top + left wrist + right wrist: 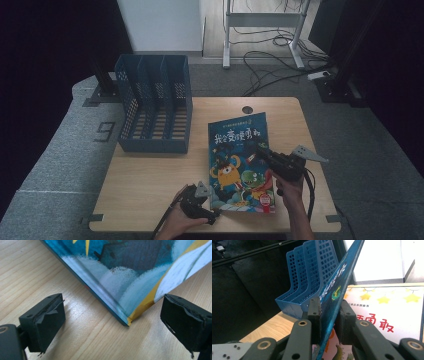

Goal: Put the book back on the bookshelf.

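Note:
A children's picture book (235, 145) with a blue cartoon cover lies on the wooden table (150, 175), right of centre. My right gripper (261, 148) is at the book's right edge. In the right gripper view this gripper (330, 306) is shut on the front cover (337, 282), which is raised off the white first page (387, 315). My left gripper (214, 216) rests at the book's near left corner. Its jaws (113, 301) stand open, with the corner of the book (130, 272) just ahead of the gap and not touching either pad.
A blue slotted file rack (155, 105) stands at the table's back left, also seen as the rack (312, 272) beyond the lifted cover. A round cable hole (247, 109) sits near the far edge. Cables (270, 65) lie on the floor behind.

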